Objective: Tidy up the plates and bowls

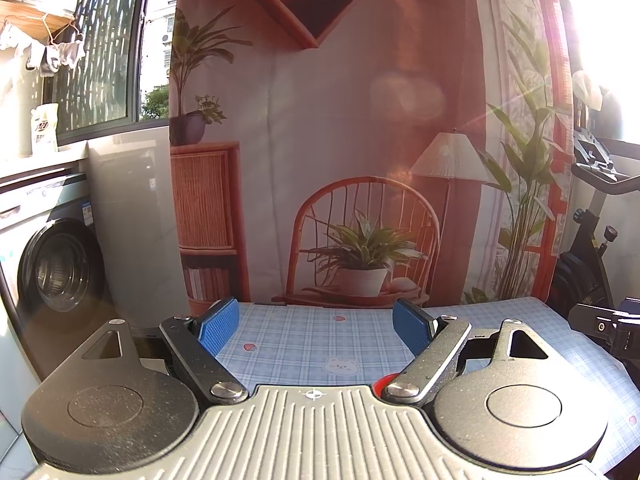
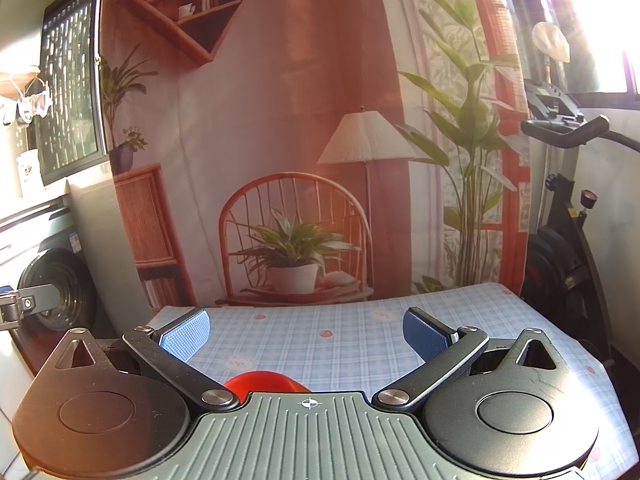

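A red dish (image 2: 266, 381) lies on the blue checked tablecloth (image 2: 340, 344), mostly hidden under my right gripper's body; whether it is a plate or a bowl I cannot tell. My right gripper (image 2: 306, 334) hovers above and just beyond it, jaws wide apart, nothing between the blue pads. In the left wrist view only a red sliver of that dish (image 1: 382, 382) shows by the right finger's base. My left gripper (image 1: 316, 326) is also open and empty over the tablecloth (image 1: 312, 344). No other plates or bowls are in view.
A printed room backdrop (image 1: 340, 140) hangs right behind the table's far edge. A washing machine (image 1: 52, 272) stands to the left. An exercise bike (image 2: 568, 208) stands to the right. The right gripper's tip (image 1: 608, 326) shows at the left view's right edge.
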`<state>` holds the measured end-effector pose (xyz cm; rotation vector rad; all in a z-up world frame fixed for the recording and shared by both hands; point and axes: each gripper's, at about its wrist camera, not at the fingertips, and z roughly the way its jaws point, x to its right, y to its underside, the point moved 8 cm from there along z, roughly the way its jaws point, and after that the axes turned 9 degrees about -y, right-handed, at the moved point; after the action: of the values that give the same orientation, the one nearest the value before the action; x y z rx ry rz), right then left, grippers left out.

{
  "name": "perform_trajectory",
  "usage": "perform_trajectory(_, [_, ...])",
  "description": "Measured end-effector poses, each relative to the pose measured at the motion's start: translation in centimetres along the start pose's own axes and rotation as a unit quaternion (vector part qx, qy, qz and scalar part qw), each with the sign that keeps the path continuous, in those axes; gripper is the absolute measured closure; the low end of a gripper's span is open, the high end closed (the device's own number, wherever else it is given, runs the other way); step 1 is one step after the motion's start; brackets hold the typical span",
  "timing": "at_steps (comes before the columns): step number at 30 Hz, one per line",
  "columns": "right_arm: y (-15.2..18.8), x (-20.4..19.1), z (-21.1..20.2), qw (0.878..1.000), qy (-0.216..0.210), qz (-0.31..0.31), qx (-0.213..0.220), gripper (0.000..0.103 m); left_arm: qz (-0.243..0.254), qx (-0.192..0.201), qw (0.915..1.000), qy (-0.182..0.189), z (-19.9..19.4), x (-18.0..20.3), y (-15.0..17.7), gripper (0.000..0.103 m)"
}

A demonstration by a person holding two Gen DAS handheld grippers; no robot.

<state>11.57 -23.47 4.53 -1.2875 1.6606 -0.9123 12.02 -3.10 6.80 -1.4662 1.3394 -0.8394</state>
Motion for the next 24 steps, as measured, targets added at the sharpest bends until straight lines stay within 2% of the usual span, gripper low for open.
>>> perform_trajectory(24, [0.09,0.20,0.00,1.000,0.000,0.001,-0.001,0.000,-0.002,-0.004,1.0000,0.000,0.19,-0.14,0.06,0.017])
